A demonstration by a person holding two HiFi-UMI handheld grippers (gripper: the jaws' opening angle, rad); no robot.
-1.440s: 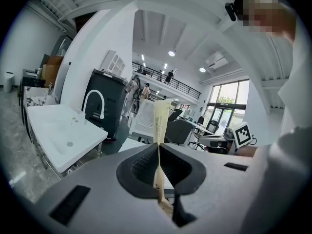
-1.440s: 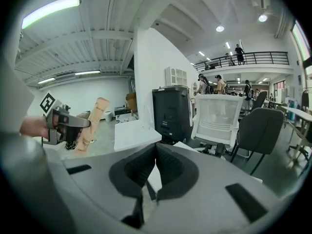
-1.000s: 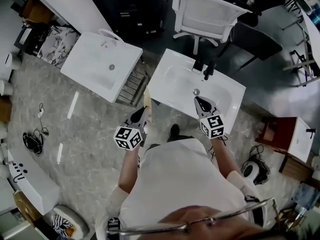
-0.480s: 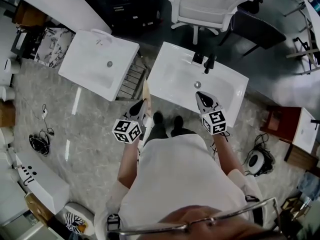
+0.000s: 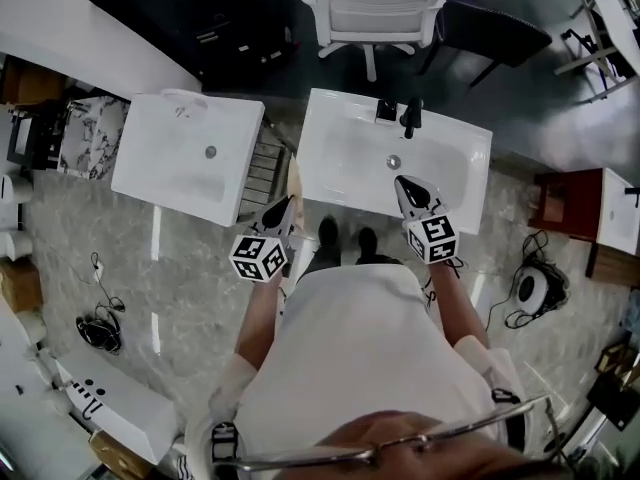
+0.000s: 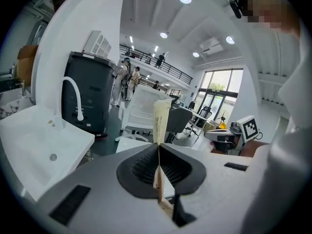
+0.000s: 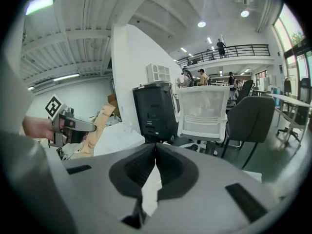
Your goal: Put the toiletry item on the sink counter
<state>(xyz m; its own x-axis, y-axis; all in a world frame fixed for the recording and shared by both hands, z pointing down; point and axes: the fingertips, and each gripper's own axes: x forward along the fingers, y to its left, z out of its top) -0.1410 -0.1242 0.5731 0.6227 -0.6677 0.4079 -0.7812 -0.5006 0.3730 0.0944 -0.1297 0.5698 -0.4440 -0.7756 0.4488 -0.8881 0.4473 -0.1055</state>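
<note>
The beige packet (image 6: 161,118) is clamped upright in the left claw (image 5: 279,211); the right claw (image 5: 411,190) is pressed shut, empty; the sink counter (image 5: 318,168) lies just ahead; nothing is set down yet; placing is left.

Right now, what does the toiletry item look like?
Start at the white sink with the black faucet. At its front left corner, the left gripper is shut on a thin tan packet. Nothing else at that sink is tan.

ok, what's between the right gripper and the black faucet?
In the head view, only the drain sits between the right gripper and the black faucet; the rest of that stretch is bare white sink basin.
</note>
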